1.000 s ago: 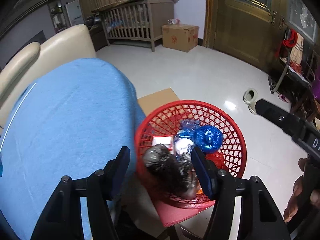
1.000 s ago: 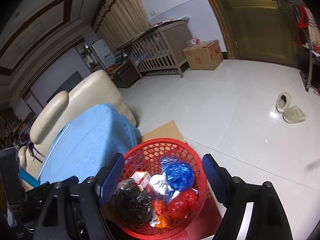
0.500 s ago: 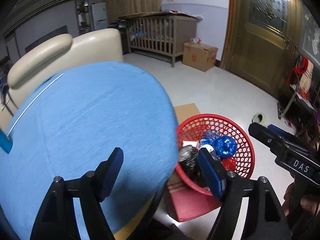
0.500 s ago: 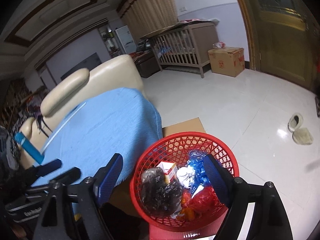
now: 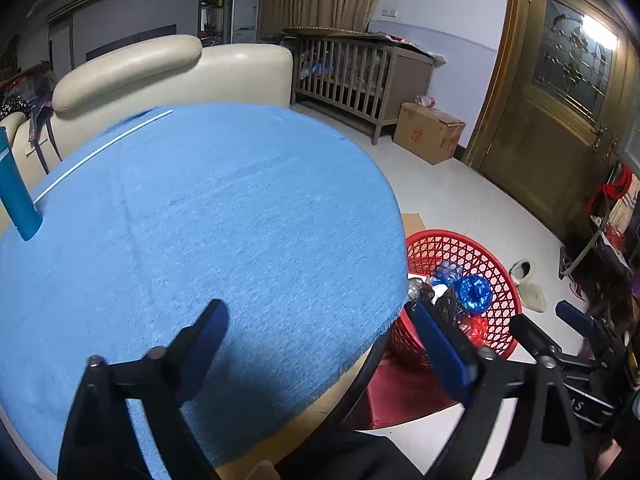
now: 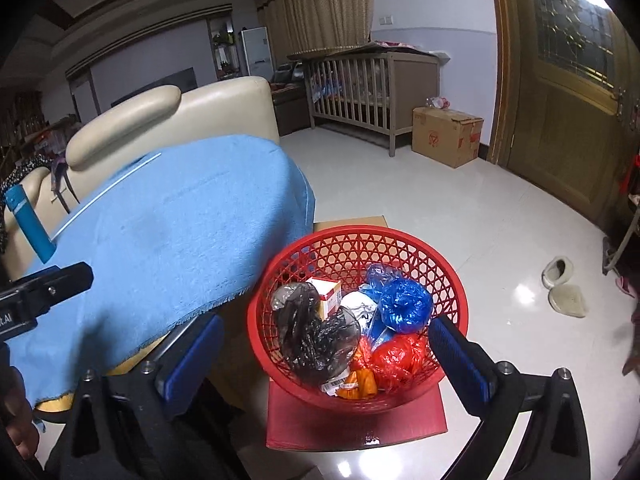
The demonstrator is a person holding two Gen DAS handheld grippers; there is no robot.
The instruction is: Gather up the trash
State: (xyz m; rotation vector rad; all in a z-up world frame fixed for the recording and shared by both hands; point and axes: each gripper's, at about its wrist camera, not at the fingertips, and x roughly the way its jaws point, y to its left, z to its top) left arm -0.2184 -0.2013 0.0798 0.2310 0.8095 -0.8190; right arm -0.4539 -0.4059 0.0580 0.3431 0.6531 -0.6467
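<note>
Red lattice basket (image 6: 356,248) holds bagged trash – a red-and-white carton (image 6: 326,294), its print too small to read. Both tools – left tool (image 5: 320,344), right tool (image 6: 320,344) – are spreading wider, gripping nothing.

Red plastic lattice basket (image 6: 400,240), crinkly glossy plastic bags (image 6: 404,300), fuzzy matt blue cloth (image 5: 224,220), glossy floor tiles (image 6: 460,208).
</note>
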